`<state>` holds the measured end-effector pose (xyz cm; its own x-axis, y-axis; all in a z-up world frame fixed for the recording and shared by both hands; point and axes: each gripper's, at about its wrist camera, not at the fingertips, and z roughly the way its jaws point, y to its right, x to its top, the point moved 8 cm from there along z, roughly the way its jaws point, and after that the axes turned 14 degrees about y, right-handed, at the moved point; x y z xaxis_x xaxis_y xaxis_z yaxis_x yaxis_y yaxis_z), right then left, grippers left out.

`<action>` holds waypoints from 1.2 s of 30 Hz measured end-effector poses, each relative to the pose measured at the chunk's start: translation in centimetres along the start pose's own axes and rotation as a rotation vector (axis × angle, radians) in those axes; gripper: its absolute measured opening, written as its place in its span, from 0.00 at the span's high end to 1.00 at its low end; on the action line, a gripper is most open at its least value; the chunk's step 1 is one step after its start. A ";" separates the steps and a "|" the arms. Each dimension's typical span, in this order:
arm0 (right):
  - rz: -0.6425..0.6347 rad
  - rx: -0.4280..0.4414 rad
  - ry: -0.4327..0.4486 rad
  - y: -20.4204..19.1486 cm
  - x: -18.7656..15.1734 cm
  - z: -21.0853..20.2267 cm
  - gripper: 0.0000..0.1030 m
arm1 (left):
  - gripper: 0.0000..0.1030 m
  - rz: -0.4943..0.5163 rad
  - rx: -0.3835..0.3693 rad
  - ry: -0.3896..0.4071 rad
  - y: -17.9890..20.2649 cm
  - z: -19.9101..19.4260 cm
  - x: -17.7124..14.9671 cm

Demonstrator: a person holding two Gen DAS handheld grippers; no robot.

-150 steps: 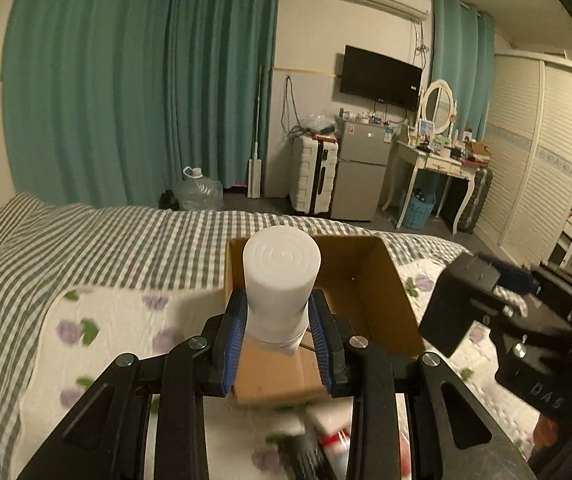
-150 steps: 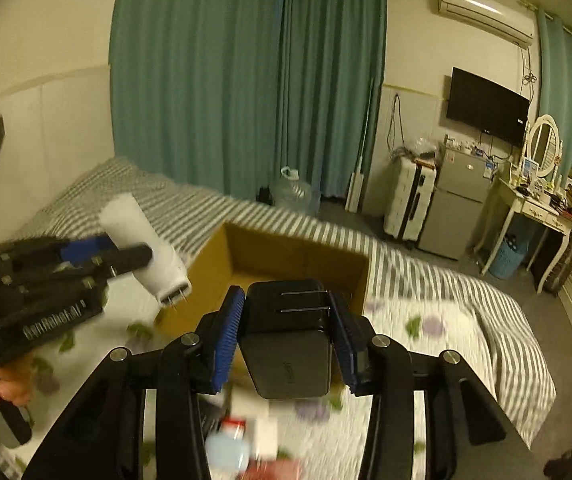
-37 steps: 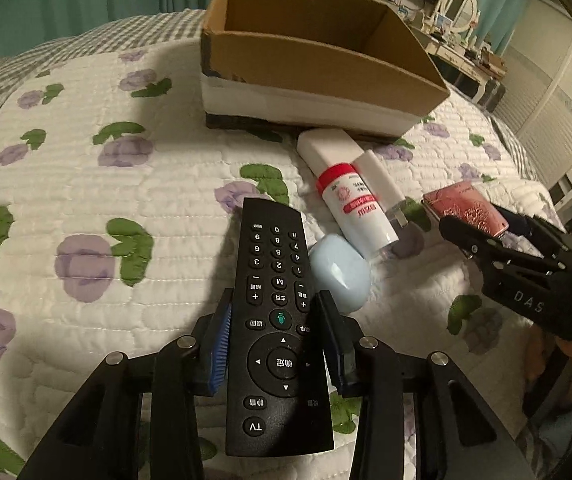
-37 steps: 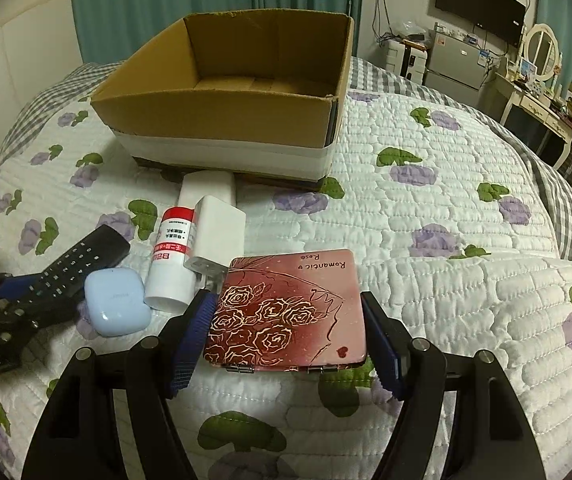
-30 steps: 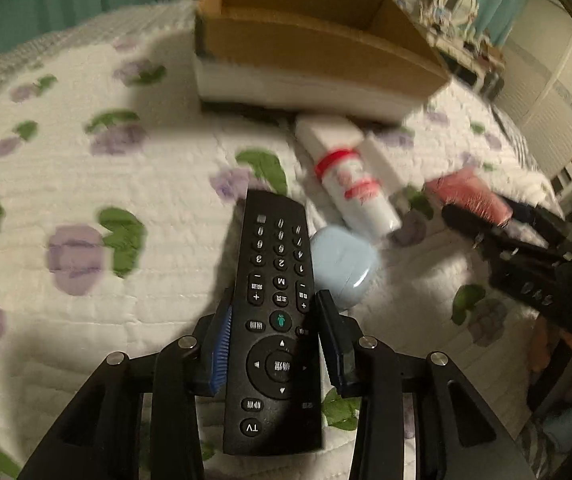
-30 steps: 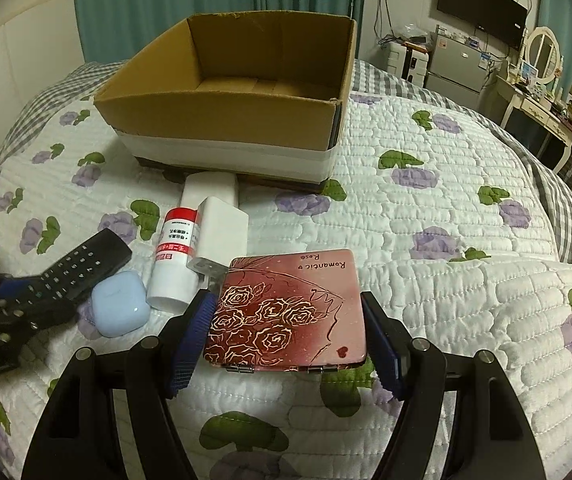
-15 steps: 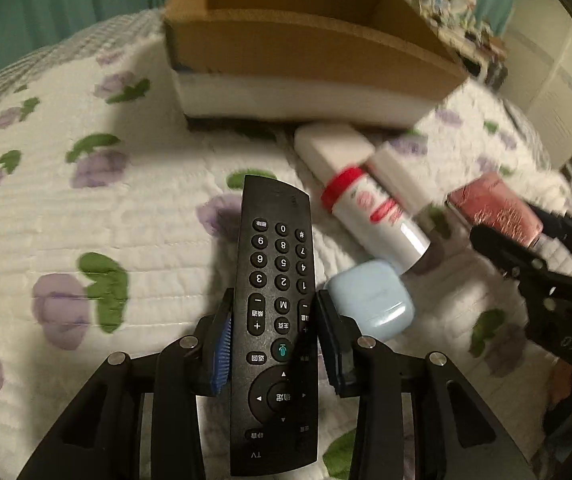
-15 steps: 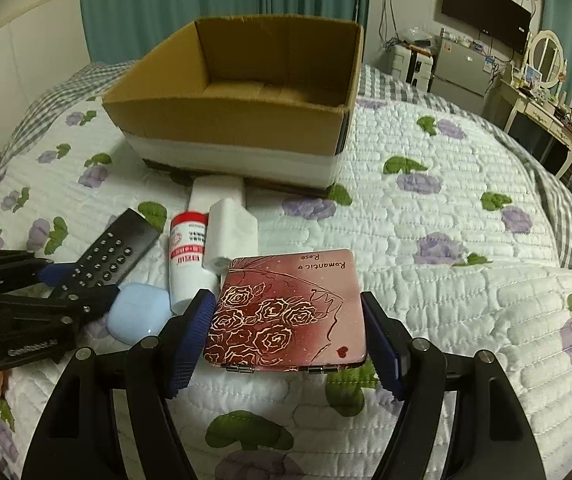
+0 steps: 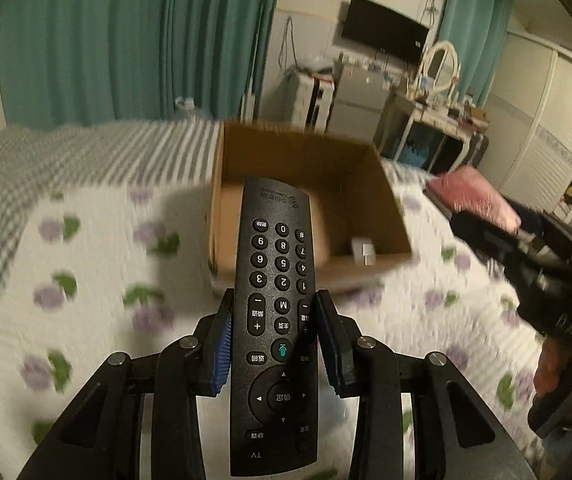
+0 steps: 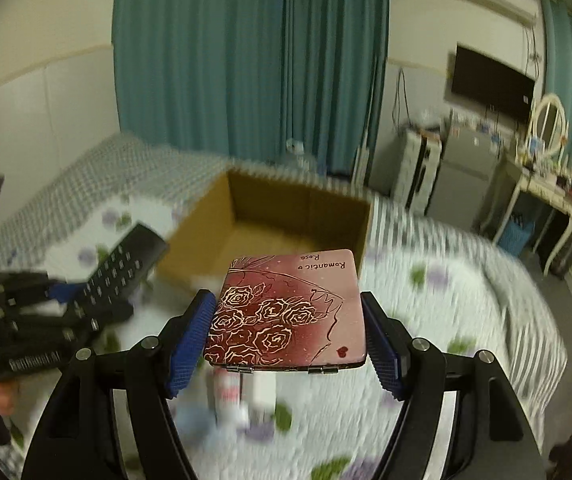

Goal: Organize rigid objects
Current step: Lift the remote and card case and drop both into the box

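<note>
My left gripper (image 9: 273,320) is shut on a black TV remote (image 9: 276,304) and holds it in the air, its far end over the near wall of the open cardboard box (image 9: 385,204). My right gripper (image 10: 287,328) is shut on a flat red rose-patterned case (image 10: 289,316), lifted above the quilt in front of the box (image 10: 361,216). The right gripper also shows in the left wrist view (image 9: 525,248) with the case (image 9: 473,198). The left gripper shows in the right wrist view (image 10: 46,300) with the remote (image 10: 126,264). A small white object (image 9: 363,251) lies inside the box.
The box stands on a white floral quilt (image 9: 86,280). A white bottle with a red band (image 10: 228,394), a white block (image 10: 264,390) and a pale blue case (image 10: 190,412) lie blurred on the quilt below my right gripper. Teal curtains, a dresser and a fridge stand behind.
Both grippers have lifted off the quilt with their objects and tilted up toward the box. The remote and the red case are now in the air near the box.
</note>
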<state>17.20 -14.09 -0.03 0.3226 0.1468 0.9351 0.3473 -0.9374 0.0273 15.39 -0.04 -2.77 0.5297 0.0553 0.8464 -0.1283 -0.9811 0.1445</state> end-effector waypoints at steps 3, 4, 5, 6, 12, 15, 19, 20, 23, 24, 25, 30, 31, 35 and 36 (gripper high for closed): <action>-0.001 0.027 0.059 0.1 4.7 2.0 0.30 | 0.64 0.014 0.004 0.043 -0.5 0.8 3.2; 0.001 0.033 0.073 0.2 5.7 2.7 0.30 | 0.64 0.026 0.012 0.055 -0.6 1.5 4.2; 0.000 0.040 0.086 0.2 6.7 3.6 0.30 | 0.64 0.029 0.018 0.065 -0.7 2.2 5.2; -0.002 0.043 0.096 0.3 7.3 4.4 0.30 | 0.63 0.030 0.018 0.068 -0.7 2.9 5.9; 0.023 0.038 0.088 2.2 6.8 9.0 0.30 | 0.63 0.060 0.010 0.051 -0.2 9.1 6.4; 0.051 0.015 0.053 3.7 5.2 10.9 0.30 | 0.63 0.059 0.008 0.014 0.2 11.9 5.0; 0.075 -0.005 0.031 4.7 4.3 12.4 0.30 | 0.63 0.044 0.000 -0.013 0.3 14.3 3.7; 0.082 -0.008 0.027 5.0 3.9 12.6 0.30 | 0.63 0.048 0.007 -0.010 0.2 14.7 3.7; 0.097 -0.012 0.013 5.3 3.2 13.3 0.30 | 0.55 0.049 0.025 -0.001 0.3 14.9 3.7; 0.100 -0.012 0.008 5.3 2.9 13.5 0.30 | 0.51 0.051 0.029 0.018 0.5 14.5 3.9; 0.100 -0.011 0.005 5.2 2.7 13.7 0.30 | 0.44 0.054 0.036 0.036 0.4 14.1 4.2; 0.097 -0.012 -0.010 4.7 1.9 14.6 0.30 | 0.44 0.073 0.049 0.039 -0.3 13.1 4.4; 0.100 -0.010 -0.013 4.7 1.8 14.7 0.30 | 0.44 0.073 0.054 0.035 -0.4 12.9 4.4; 0.120 -0.018 -0.007 5.1 1.8 15.0 0.17 | 0.44 0.070 0.053 0.032 -0.7 11.7 4.2; 0.119 -0.023 0.000 5.2 1.9 14.8 0.13 | 0.44 0.070 0.053 0.034 -0.7 11.3 4.2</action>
<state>32.61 -14.01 -3.35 0.3606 0.0341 0.9321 0.2860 -0.9552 -0.0757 27.15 -1.23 -5.10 0.4918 -0.0085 0.8707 -0.1190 -0.9912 0.0575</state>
